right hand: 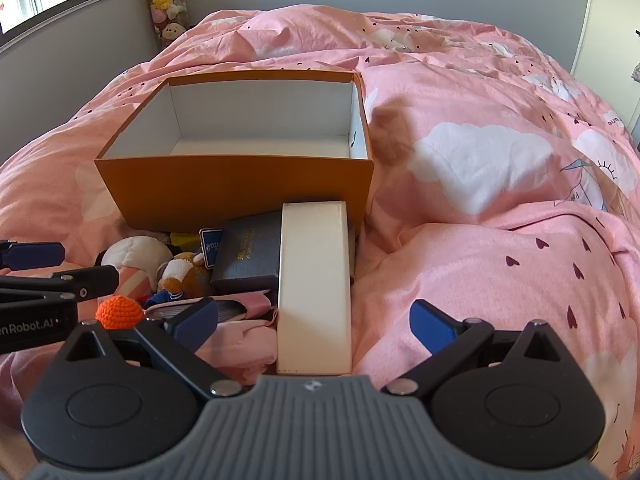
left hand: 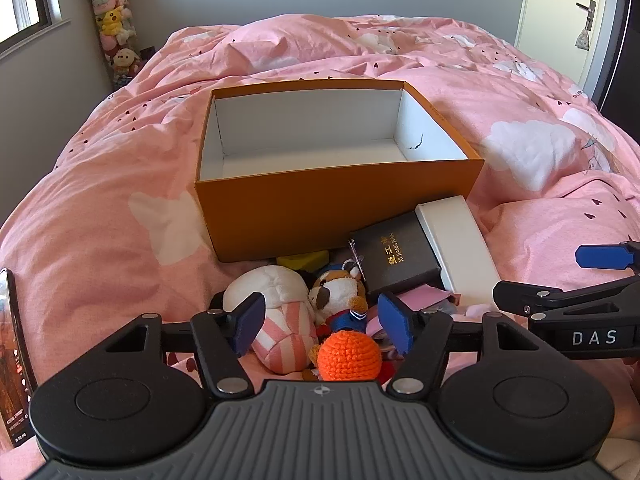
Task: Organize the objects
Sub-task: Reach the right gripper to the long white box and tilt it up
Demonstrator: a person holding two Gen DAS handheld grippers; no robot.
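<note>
Bed [left hand: 120, 184] with pink cloud-print duvet; an orange box [left hand: 340, 216], white inside and with nothing in it, sits open-topped at 12 o'clock from both grippers. Pile of loose things lies against its near wall. Left gripper [left hand: 326, 322]: jaws spread fairly wide, gripping nothing, hovering above the pile. Between its blue pads in view: a white-and-pink striped plush [left hand: 276, 312] toward 10 o'clock, a small brown-and-white plush animal [left hand: 340, 292] at 12, an orange crocheted ball [left hand: 346, 354] nearest the camera. A yellow item [left hand: 302, 260] peeks out at the foot of the box, partly hidden. Black case with gold lettering [left hand: 396, 260] lies at 1 o'clock, leaning on the box; a long white box [left hand: 460, 252] just beside it to the right, touching. Pink fabric [left hand: 424, 294] underneath. Right gripper [right hand: 314, 324]: jaws at full spread, holding nothing; the white box [right hand: 314, 280] runs lengthwise between them toward 12, pads clear of its sides. In the right wrist view the left gripper [right hand: 40, 272] enters at 9 o'clock. Stack of plush toys [left hand: 112, 20] in the room corner at 11 o'clock, by a window [left hand: 24, 4]. Door [left hand: 560, 20] at 2 o'clock.
</note>
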